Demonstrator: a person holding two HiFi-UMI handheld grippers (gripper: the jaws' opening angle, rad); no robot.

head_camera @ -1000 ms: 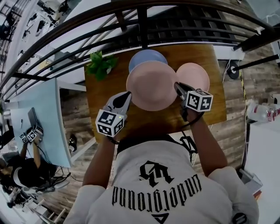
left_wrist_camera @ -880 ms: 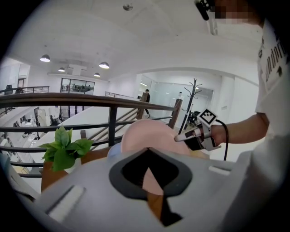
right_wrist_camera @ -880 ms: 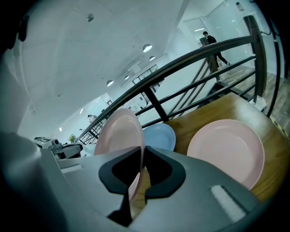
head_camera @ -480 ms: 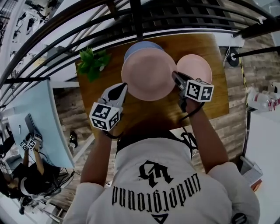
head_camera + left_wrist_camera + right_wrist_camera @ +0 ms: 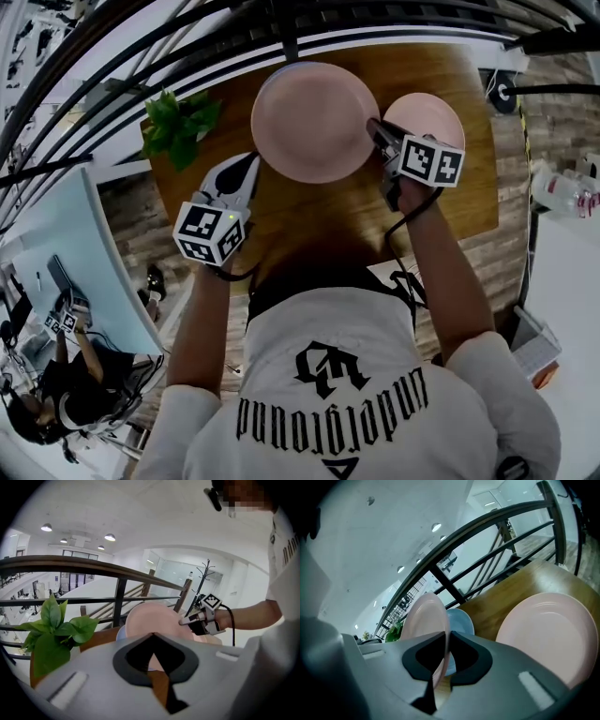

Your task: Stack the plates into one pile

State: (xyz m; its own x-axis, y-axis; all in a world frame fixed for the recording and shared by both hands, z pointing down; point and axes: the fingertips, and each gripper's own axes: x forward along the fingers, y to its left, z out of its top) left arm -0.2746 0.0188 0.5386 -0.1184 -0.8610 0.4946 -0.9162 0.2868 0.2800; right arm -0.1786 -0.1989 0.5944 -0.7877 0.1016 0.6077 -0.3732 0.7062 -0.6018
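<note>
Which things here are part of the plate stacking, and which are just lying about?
Part of the job:
- large pink plate, held by its rim in the right tongs
- blue plate
- smaller pink plate
- wooden table

Lying about:
- leafy plant
- railing

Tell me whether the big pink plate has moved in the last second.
Yes. The big pink plate has gone away from the person, over the blue plate, which it now almost hides in the head view.
</note>
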